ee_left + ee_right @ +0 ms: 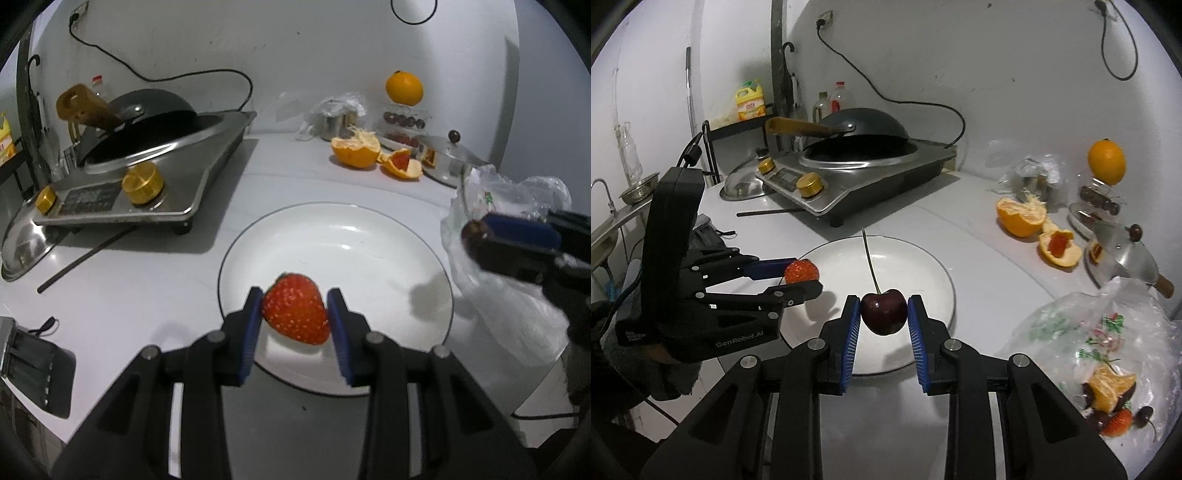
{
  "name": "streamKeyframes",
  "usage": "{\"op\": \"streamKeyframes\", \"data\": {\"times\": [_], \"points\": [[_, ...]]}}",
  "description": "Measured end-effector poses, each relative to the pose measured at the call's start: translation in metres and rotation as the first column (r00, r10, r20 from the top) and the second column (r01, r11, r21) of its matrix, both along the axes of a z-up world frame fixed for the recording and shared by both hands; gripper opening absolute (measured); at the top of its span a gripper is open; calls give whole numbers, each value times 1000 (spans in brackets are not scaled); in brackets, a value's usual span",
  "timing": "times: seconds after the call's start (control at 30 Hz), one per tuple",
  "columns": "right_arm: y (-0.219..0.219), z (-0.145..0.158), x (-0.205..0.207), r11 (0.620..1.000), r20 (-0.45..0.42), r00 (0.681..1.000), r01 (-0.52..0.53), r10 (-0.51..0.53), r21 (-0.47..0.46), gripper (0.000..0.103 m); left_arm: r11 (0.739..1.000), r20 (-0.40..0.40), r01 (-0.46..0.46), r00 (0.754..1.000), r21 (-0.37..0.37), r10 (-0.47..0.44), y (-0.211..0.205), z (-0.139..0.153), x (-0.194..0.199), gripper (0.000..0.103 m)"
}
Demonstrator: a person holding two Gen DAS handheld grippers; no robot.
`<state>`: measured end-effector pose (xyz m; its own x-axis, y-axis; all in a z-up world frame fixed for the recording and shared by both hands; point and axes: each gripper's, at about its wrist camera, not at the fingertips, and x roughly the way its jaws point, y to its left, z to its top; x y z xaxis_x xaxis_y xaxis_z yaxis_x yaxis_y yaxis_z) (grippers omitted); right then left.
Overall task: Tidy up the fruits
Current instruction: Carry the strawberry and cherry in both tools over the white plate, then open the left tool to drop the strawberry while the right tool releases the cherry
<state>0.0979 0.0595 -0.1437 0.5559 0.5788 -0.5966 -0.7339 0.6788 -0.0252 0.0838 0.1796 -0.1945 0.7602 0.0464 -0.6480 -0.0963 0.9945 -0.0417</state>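
My left gripper (295, 314) is shut on a red strawberry (297, 312) and holds it over the near part of a white plate (369, 243). My right gripper (883, 314) is shut on a dark cherry (884, 311) with a long stem, just above the plate's (923, 269) near edge. The left gripper (801, 275) with its strawberry (800, 271) shows at the plate's left side in the right wrist view. The right gripper (476, 236) shows at the right in the left wrist view. A clear plastic bag (1108, 343) at the right holds more fruit: a strawberry, cherries, an orange piece.
An induction cooker (849, 177) with a black wok stands behind the plate. Orange halves and peel (1021, 218), a whole orange (1106, 160), a steel pot lid (1123, 254) and a fruit tray lie at the back right. A steel lid (26, 243) and a chopstick (85, 258) lie left.
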Motion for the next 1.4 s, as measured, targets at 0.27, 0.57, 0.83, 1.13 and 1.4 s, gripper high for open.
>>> {"op": "streamKeyframes", "data": {"times": [0.27,0.57,0.83,1.13,1.4], "points": [[18,-20,12,1000,-49,999,-8,7,-21,28,999,2,25,1000,-28,-25,7,-3,9,36],[35,-49,23,997,-126,992,-10,0,-74,28,997,-19,34,999,-76,-35,13,-9,12,39],[42,-59,21,996,-150,989,-20,6,-90,28,997,-4,35,999,-74,-35,14,-3,3,52],[34,-47,15,997,-119,993,4,-13,-71,48,998,34,21,999,-57,-19,11,15,-13,52],[15,-37,8,999,-107,994,19,-24,-46,49,999,57,-4,998,-54,7,-5,29,-22,52]]}}
